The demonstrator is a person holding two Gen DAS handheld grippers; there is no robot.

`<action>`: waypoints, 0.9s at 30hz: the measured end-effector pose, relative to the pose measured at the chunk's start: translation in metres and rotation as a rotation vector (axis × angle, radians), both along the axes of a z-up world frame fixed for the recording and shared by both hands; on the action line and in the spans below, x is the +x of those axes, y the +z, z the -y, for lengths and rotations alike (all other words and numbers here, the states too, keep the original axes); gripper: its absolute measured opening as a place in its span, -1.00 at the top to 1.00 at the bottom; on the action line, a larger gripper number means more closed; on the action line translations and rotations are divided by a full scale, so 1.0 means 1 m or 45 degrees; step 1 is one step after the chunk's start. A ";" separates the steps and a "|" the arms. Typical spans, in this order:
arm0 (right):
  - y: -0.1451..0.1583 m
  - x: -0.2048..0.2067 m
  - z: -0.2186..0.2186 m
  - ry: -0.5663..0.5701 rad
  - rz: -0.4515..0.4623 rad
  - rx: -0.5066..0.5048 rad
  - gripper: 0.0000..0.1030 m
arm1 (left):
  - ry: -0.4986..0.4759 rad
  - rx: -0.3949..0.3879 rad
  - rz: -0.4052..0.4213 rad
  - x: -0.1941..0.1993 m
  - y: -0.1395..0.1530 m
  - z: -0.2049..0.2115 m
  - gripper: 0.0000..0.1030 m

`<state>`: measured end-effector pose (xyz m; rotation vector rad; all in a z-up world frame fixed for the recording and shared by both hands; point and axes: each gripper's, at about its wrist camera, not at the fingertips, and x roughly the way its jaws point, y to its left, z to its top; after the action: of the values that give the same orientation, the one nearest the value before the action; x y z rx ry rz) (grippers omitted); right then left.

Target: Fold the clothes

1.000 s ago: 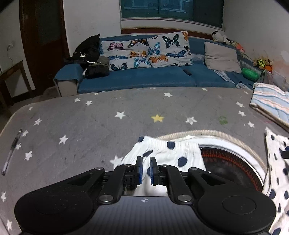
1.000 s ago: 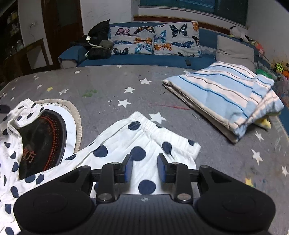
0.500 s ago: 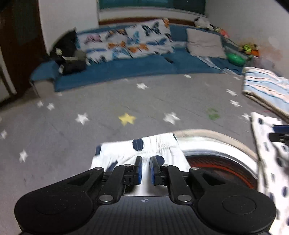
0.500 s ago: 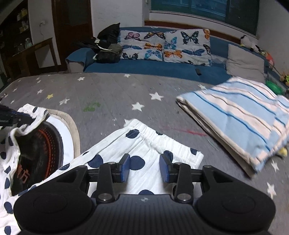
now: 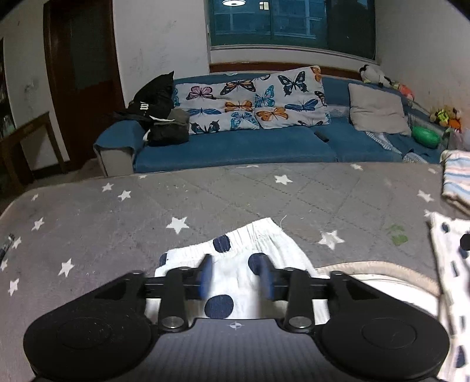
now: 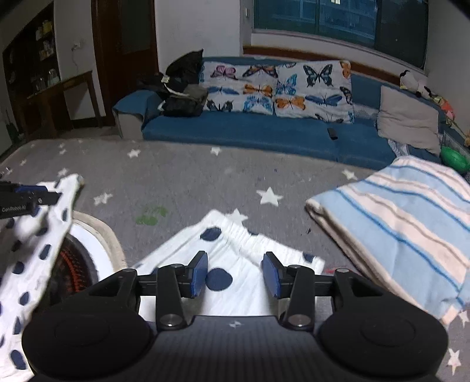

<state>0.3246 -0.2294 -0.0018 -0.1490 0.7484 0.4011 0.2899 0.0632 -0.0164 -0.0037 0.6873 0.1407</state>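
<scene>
A blue sofa (image 5: 235,147) runs along the far wall beneath a dark window (image 5: 290,23) — a ceiling lamp (image 5: 232,2) reflected in its glass. Butterfly-print cushions (image 5: 252,100) and a plain grey pillow (image 5: 377,108) lean against the backrest, with dark bags (image 5: 158,111) heaped at the left end. A dark wooden door (image 5: 85,76) breaks the white wall. In front lies a grey star-patterned cover (image 5: 205,194); shelves (image 6: 29,67) stand far left.

Both wrist cameras low, close over star-print bed cover (image 5: 88,211), facing sofa (image 5: 235,147) at 12 o'clock; shared, perhaps: dotted garment (image 6: 235,258).
</scene>
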 end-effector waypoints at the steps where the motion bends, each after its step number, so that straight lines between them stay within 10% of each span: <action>1: 0.004 -0.004 0.002 0.000 0.006 0.005 0.18 | -0.012 -0.002 -0.001 -0.006 0.004 0.001 0.14; 27: 0.025 -0.277 0.041 0.280 0.002 -0.090 -0.19 | -0.335 -0.017 0.021 -0.274 0.043 0.063 -0.89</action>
<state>0.0472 -0.2706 0.0235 -0.3001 0.7472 0.5835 0.0163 0.0004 0.0266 0.0726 0.6657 -0.1166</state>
